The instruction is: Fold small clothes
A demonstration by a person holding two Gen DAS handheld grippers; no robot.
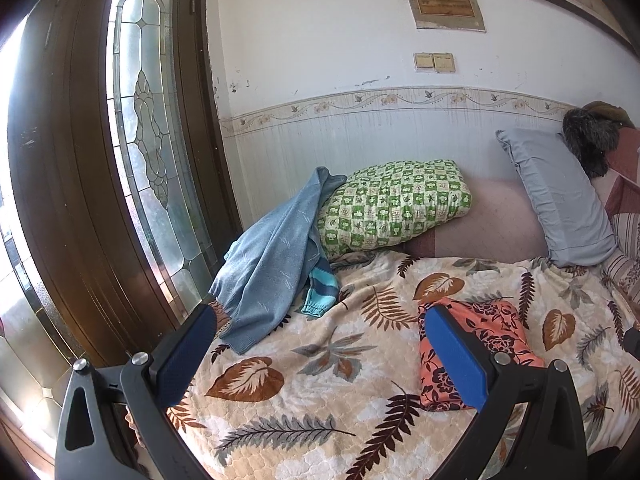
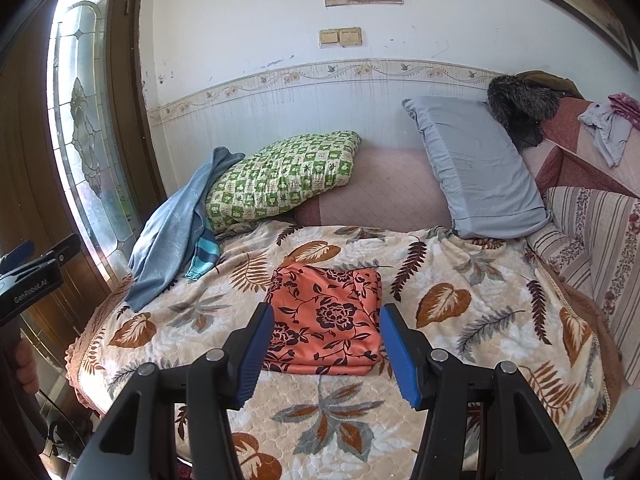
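Note:
An orange garment with a dark flower print [image 2: 326,318] lies folded into a flat rectangle on the leaf-patterned blanket [image 2: 472,320]. It also shows in the left wrist view [image 1: 492,332], partly behind my left gripper's right finger. My right gripper [image 2: 326,344] is open and empty, hovering just before the garment's near edge. My left gripper [image 1: 320,352] is open and empty, above the blanket [image 1: 312,380] to the left of the garment. A light blue garment [image 1: 268,256] lies crumpled at the bed's far left, also in the right wrist view [image 2: 172,232].
A green checked pillow [image 2: 280,176] and a grey pillow [image 2: 480,168] lean against the wall behind. A wooden door with a glass pane [image 1: 144,132] stands left of the bed. A dark furry item [image 2: 520,108] and loose cloths [image 2: 612,120] lie on the sofa back, right.

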